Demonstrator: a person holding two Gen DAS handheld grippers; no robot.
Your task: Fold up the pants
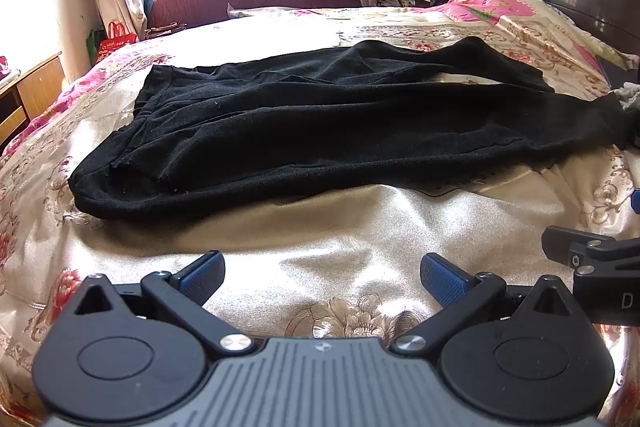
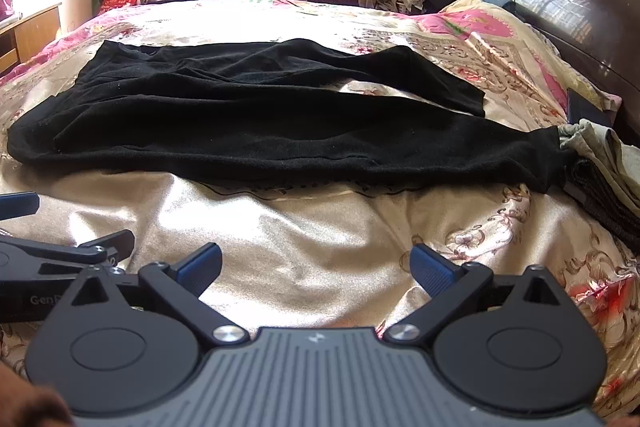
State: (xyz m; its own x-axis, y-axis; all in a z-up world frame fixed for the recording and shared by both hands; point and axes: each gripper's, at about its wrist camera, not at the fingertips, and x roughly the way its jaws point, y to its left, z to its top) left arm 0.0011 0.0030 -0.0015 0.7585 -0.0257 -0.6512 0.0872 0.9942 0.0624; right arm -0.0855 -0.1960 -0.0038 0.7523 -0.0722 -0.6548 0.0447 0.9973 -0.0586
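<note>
Black pants flat on bed, beyond both spread-fingered grippers.

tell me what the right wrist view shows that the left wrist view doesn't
Only the right wrist view shows the pile of folded clothes at the end of the near leg, a dark flat thing by the headboard, and the left gripper at its left edge.

Only the left wrist view shows the right gripper at its right edge.

Both show the black pants spread flat on the bed, waistband left, legs right, both grippers open and holding nothing.
</note>
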